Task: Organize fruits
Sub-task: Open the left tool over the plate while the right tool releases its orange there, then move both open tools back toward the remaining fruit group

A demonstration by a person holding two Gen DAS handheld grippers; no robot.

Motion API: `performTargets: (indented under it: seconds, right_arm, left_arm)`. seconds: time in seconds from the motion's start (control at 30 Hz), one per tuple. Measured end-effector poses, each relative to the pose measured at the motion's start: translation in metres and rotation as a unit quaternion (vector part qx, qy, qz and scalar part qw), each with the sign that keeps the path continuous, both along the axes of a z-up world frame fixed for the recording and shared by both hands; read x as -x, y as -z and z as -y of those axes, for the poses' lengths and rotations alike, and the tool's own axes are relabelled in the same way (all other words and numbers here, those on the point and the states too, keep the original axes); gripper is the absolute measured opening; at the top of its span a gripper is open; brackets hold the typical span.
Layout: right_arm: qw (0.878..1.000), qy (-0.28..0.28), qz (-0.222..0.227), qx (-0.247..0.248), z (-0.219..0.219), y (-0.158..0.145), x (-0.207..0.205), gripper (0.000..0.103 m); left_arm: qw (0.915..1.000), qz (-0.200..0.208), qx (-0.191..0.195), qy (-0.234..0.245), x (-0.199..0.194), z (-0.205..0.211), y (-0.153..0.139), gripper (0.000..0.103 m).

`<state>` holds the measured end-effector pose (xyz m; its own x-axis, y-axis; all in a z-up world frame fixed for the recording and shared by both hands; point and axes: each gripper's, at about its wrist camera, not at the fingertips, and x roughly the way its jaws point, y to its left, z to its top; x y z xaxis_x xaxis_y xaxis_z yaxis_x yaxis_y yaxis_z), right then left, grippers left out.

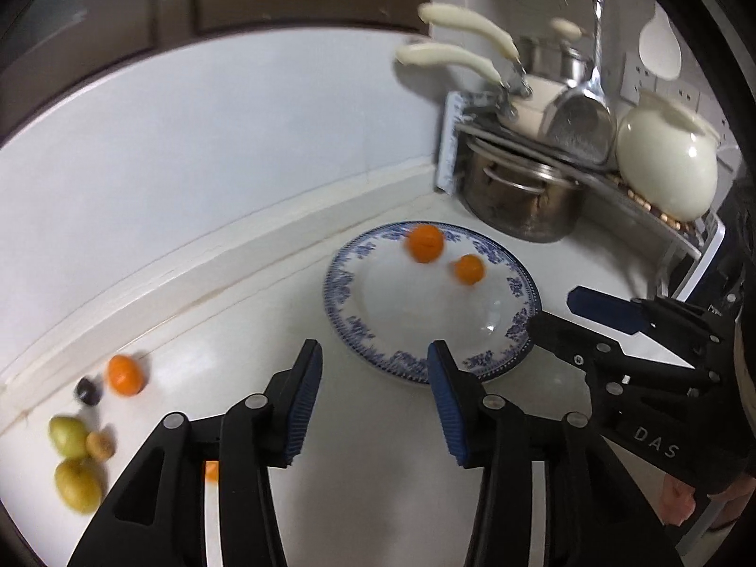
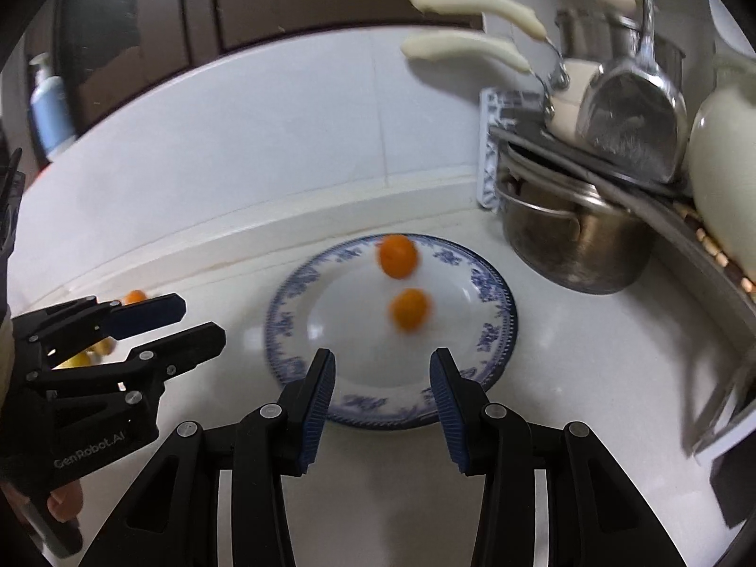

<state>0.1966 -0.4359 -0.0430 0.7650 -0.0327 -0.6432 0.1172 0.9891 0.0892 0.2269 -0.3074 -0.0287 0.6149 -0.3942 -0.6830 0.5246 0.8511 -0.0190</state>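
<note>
A blue-patterned white plate [image 1: 515, 326] [image 2: 491, 330] lies on the white counter with two small oranges on it, one at the far rim [image 1: 425, 244] [image 2: 398, 255] and one nearer the middle [image 1: 468, 270] [image 2: 409, 309]. Left of the plate, by the wall, lie another orange [image 1: 125, 374], a dark berry [image 1: 87, 391], two green fruits [image 1: 68, 434] [image 1: 78, 484] and a small brown fruit [image 1: 100, 445]. My left gripper [image 1: 373, 406] is open and empty, at the plate's near-left edge. My right gripper [image 2: 382, 406] is open and empty over the plate's near rim.
A dish rack at the right holds a steel pot [image 1: 519, 193] [image 2: 576, 245], a cream pot [image 1: 666, 165], a steel scoop [image 2: 628, 127] and cream-handled pans [image 1: 453, 54]. A raised wall ledge [image 1: 236, 245] runs behind the plate. A blue bottle [image 2: 47, 113] stands far left.
</note>
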Motion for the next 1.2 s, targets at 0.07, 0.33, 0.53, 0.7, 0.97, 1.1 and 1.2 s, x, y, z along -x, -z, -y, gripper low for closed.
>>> performTargets:
  seconds: [0.07, 0.33, 0.53, 0.7, 0.97, 1.1, 1.2]
  right_arm:
    - [1.0, -0.008, 0.011, -0.002, -0.011, -0.007, 0.009, 0.043]
    - [0.998, -0.048, 0.036, -0.009, -0.058, -0.022, 0.037, 0.043]
    - [0.996, -0.082, 0.043, -0.01, -0.096, -0.027, 0.052, 0.043]
    - [0.993, -0.108, 0.053, -0.003, -0.124, -0.032, 0.06, 0.043]
    - [0.988, -0.142, 0.062, 0.012, -0.16, -0.033, 0.069, 0.049]
    - [0.985, -0.158, 0.069, 0.024, -0.176, -0.031, 0.072, 0.049]
    - [0.983, -0.165, 0.074, 0.033, -0.186, -0.029, 0.073, 0.049]
  left_arm:
    - [0.9998, 0.007, 0.01, -0.015, 0.01, -0.013, -0.007, 0.051]
    - [0.9967, 0.037, 0.023, -0.069, 0.054, -0.064, -0.029, 0.06]
    - [0.9929, 0.058, 0.025, -0.101, 0.078, -0.107, -0.038, 0.063]
    - [0.9892, 0.074, 0.021, -0.124, 0.093, -0.137, -0.043, 0.063]
    - [0.9835, 0.088, 0.019, -0.156, 0.113, -0.176, -0.045, 0.063]
    - [0.98, 0.093, 0.018, -0.175, 0.117, -0.19, -0.041, 0.063]
    - [0.9782, 0.091, 0.017, -0.186, 0.119, -0.199, -0.037, 0.063]
